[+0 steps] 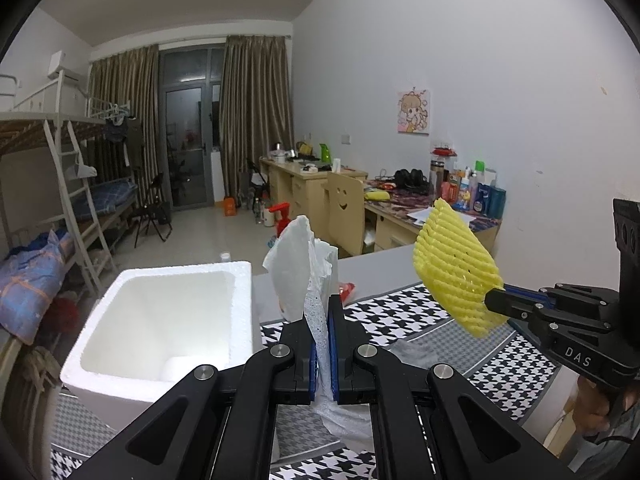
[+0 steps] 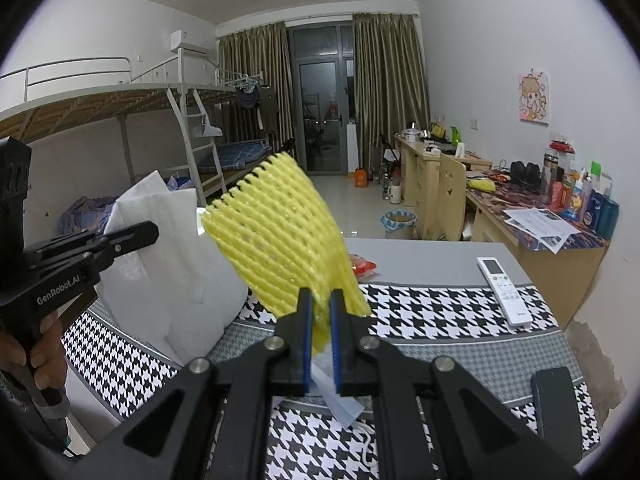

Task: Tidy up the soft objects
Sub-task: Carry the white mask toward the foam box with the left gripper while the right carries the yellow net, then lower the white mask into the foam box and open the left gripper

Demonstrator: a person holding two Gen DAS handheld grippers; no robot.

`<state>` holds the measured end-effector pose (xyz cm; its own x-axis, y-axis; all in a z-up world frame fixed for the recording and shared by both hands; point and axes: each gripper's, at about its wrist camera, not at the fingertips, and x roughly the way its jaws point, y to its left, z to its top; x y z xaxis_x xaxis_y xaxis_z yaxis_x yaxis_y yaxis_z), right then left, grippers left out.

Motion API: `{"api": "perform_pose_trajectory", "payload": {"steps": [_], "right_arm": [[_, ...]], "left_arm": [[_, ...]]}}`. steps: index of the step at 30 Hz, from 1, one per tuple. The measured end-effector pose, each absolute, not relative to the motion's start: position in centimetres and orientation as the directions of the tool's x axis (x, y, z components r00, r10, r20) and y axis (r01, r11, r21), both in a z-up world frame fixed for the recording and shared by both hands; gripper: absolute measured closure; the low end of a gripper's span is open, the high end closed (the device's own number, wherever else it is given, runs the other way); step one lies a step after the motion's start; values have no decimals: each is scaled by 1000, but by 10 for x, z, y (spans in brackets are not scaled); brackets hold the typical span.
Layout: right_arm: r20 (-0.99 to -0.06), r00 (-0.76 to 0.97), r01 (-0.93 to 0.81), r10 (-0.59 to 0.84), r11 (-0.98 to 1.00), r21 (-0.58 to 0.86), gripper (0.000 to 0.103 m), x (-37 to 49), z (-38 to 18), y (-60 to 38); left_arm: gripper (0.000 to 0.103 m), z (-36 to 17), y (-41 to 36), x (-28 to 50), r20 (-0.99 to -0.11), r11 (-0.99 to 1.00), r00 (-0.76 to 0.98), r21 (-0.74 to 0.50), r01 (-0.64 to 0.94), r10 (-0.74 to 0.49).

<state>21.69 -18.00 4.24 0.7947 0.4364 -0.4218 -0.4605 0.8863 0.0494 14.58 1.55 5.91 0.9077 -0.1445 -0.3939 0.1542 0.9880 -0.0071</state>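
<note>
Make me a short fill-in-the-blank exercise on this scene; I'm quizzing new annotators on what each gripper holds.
1. The right gripper is shut on a foam net coloured ____.
2. The left gripper is shut on a foam sheet coloured ____.
3. The open white foam box stands to the ____ of the left gripper in its own view.

Missing words: yellow; white; left
</note>
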Motion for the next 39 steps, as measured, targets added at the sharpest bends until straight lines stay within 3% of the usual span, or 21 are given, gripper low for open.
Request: {"api": "perform_pose_trajectory", "payload": {"steps": [17,39], "right_arm": [[-406,785,-490,469,870,57,92,222,56,-157],[-411,735,-567,540,821,65,92,235,64,-115]], "left_arm": [[98,82,31,147,-334,996,939,18,91,-80],[98,83,73,168,-355,995,930,25,-93,96]]}}
